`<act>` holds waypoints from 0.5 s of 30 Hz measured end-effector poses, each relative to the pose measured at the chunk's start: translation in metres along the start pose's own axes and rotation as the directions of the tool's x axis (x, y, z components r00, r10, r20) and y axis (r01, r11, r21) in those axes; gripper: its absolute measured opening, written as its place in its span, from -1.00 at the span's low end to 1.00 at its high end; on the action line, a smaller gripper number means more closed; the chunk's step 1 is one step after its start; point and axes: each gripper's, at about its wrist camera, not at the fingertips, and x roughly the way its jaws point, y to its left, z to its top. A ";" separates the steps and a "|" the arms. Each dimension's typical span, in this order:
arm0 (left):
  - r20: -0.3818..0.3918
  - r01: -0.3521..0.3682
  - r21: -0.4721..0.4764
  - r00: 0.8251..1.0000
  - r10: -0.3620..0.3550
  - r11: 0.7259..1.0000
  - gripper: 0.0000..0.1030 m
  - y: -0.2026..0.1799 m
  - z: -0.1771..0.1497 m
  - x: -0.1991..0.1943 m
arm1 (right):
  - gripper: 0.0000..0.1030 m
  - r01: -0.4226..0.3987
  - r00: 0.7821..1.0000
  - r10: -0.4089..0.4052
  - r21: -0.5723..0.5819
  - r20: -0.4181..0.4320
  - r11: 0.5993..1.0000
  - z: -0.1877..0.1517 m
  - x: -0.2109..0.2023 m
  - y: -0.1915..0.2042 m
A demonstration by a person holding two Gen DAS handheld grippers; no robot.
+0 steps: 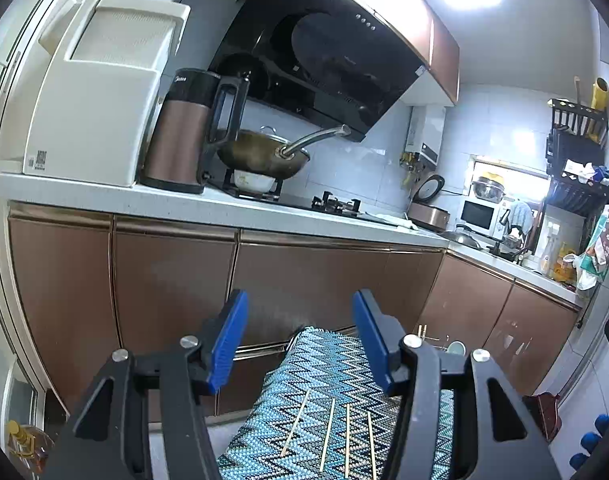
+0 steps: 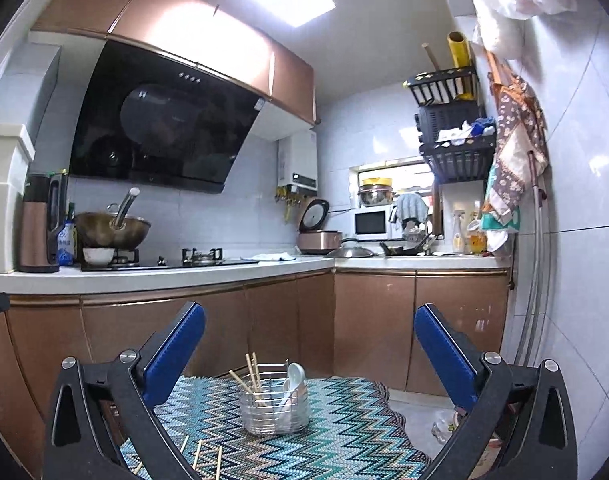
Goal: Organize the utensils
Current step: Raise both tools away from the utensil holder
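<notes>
Several loose wooden chopsticks (image 1: 328,432) lie side by side on a table under a zigzag blue cloth (image 1: 324,364); their tips also show in the right wrist view (image 2: 198,454). A wire utensil holder (image 2: 274,408) stands on the cloth (image 2: 344,420), holding a few chopsticks (image 2: 253,376) and a white spoon (image 2: 294,380). My left gripper (image 1: 300,332) is open and empty, above the loose chopsticks. My right gripper (image 2: 309,348) is open wide and empty, above and in front of the holder.
A brown cabinet run (image 2: 264,320) with a white counter (image 2: 184,270) stands beyond the table, carrying a wok (image 2: 112,232), a kettle (image 2: 38,228) and a rice cooker (image 2: 318,238). A tiled wall (image 2: 576,240) is at the right.
</notes>
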 end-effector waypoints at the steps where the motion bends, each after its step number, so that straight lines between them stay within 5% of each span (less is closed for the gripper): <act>1: 0.008 0.009 0.001 1.000 -0.009 1.000 0.03 0.000 0.001 -0.002 | 0.99 0.000 1.000 0.000 0.006 -0.002 1.000 0.001 0.000 -0.001; 9: 0.070 0.035 0.015 0.997 -0.036 0.999 0.03 0.004 0.004 -0.008 | 0.99 -0.022 1.000 0.022 0.031 -0.012 0.999 -0.001 0.004 -0.005; 15: 0.043 0.036 0.030 0.998 -0.037 0.999 0.03 0.007 0.001 0.003 | 1.00 -0.039 0.997 0.039 -0.004 -0.074 0.999 -0.008 0.013 0.005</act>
